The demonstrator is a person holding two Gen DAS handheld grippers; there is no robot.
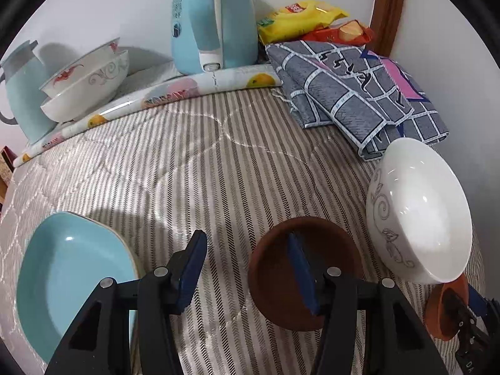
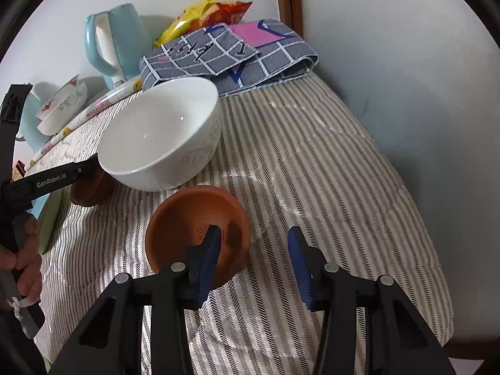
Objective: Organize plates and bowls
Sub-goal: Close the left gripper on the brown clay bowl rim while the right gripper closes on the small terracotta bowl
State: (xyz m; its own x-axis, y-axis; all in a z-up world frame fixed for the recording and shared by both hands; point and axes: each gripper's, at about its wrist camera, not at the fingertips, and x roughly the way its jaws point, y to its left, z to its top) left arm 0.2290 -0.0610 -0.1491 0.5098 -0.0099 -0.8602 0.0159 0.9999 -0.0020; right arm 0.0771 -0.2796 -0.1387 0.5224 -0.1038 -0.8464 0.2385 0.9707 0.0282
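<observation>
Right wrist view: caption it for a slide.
Fingers straddle a clay bowl's rim beside a white bowl.

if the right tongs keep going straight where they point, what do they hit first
Probably the small brown clay bowl. The right tongs straddle its right rim: the left finger is over the bowl's inside, the other is beyond the rim over the striped cloth. Depth is unclear, so contact can't be confirmed.
</observation>
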